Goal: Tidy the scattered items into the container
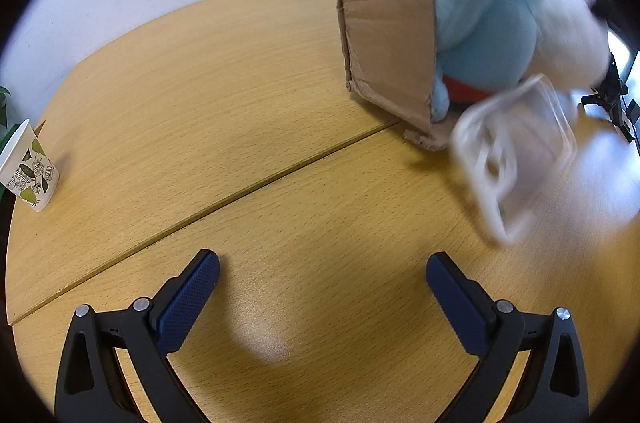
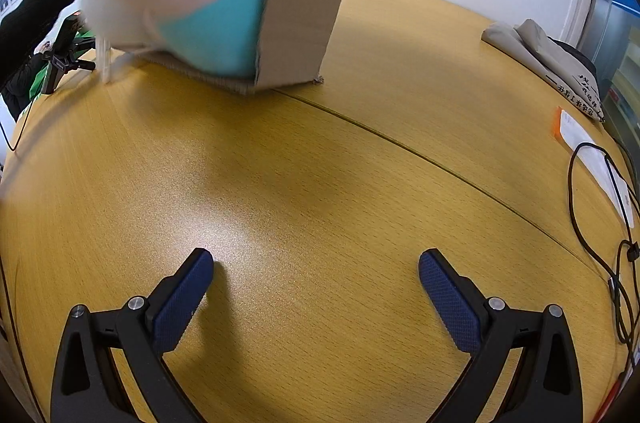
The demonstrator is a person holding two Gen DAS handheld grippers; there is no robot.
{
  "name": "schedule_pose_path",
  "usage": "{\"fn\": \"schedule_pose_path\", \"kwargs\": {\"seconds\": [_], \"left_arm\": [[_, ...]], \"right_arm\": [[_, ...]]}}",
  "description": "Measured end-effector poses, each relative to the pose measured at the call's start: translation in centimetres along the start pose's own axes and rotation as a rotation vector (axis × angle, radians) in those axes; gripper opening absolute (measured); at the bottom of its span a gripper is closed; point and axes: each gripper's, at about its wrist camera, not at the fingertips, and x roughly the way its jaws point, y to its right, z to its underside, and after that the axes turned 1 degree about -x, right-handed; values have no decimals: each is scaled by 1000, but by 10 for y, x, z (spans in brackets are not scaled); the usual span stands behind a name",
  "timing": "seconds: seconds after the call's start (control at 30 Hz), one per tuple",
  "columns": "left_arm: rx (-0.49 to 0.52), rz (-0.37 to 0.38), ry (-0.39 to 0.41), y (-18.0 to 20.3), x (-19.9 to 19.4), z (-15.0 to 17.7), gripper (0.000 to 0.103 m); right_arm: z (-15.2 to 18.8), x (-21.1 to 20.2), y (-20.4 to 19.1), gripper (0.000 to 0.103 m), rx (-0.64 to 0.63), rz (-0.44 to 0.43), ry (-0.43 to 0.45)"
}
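I see one cardboard box (image 1: 384, 11), one blue plush toy (image 1: 484, 3), one blurred clear tray (image 1: 516, 151); my left tool (image 1: 322, 297) and right tool (image 2: 316, 295) are both spread, empty.

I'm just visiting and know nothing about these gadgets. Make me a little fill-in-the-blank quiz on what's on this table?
1. The cardboard box is tipped, and a ____ and white plush toy bulges from it.
2. The jaws of the left gripper and the right gripper hold ____.
3. The paper cup is printed with ____.

Missing words: blue; nothing; leaves

Plush toy (image 1: 488, 23) in tipped box (image 1: 384, 7)
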Motion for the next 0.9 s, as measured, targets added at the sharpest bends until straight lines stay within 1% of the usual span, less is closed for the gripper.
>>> {"fn": "schedule_pose_path", "kwargs": {"seconds": [0.9], "left_arm": [[-1, -1, 0, -6, -4, 4, 103]], "right_arm": [[0, -1, -1, 103, 1, -1, 0]]}}
